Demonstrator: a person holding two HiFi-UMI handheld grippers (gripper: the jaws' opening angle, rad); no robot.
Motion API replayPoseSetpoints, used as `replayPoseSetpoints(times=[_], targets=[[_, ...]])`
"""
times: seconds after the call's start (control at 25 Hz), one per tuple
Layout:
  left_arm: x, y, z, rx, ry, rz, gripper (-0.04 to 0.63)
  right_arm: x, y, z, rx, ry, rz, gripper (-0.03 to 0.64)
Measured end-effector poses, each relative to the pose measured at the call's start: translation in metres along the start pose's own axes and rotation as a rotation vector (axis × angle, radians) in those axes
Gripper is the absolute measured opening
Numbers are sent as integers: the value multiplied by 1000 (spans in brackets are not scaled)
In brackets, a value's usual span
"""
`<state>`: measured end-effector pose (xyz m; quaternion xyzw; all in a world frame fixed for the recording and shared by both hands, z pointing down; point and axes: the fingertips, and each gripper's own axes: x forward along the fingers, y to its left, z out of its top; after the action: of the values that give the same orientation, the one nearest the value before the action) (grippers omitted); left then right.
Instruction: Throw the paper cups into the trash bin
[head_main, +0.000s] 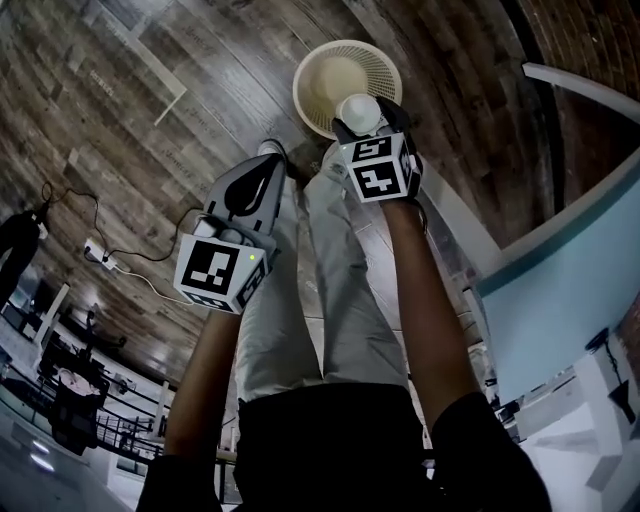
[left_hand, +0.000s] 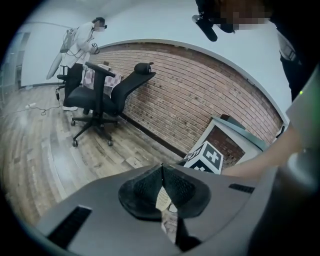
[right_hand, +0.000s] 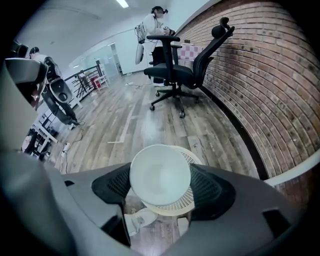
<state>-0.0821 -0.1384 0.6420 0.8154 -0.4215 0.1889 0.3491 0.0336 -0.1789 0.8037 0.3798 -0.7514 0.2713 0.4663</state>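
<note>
"Where's the paper cup (head_main: 358, 106)?"

"Pinched mouth-up in my right gripper (head_main: 362, 120). That arm is stretched forward at the upper centre of the head view, and the cup is over the near rim of the mesh trash bin (head_main: 318, 70) on the wooden floor (head_main: 150, 130)."

"Your left?"

"My left gripper (head_main: 271, 165) is pressed together on nothing. That arm is out lower left of the right one."

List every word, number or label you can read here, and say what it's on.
None legible.
Left claw marker cube and right claw marker cube: black-and-white square patterns, no letters.
Print on a floorboard: too blurred to read.
Paper cup, trash bin: unmarked.
</note>
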Motion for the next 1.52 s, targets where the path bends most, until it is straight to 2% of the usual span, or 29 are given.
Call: replayPoseSetpoints(times=[0.24, 0.52, 1.08, 1.52], targets=[[24, 11, -45, -60, 28, -5, 9, 37, -6, -24, -27, 24, -3, 360], [45, 24, -74, -68, 66, -18, 9, 77, -15, -46, -18, 50, -6, 360], [73, 43, -96, -89, 94, -35, 9, 142, -21, -81, -81, 85, -10, 360], [77, 45, -96, -112, 99, -43, 9, 147, -24, -78, -34, 78, -16, 362]])
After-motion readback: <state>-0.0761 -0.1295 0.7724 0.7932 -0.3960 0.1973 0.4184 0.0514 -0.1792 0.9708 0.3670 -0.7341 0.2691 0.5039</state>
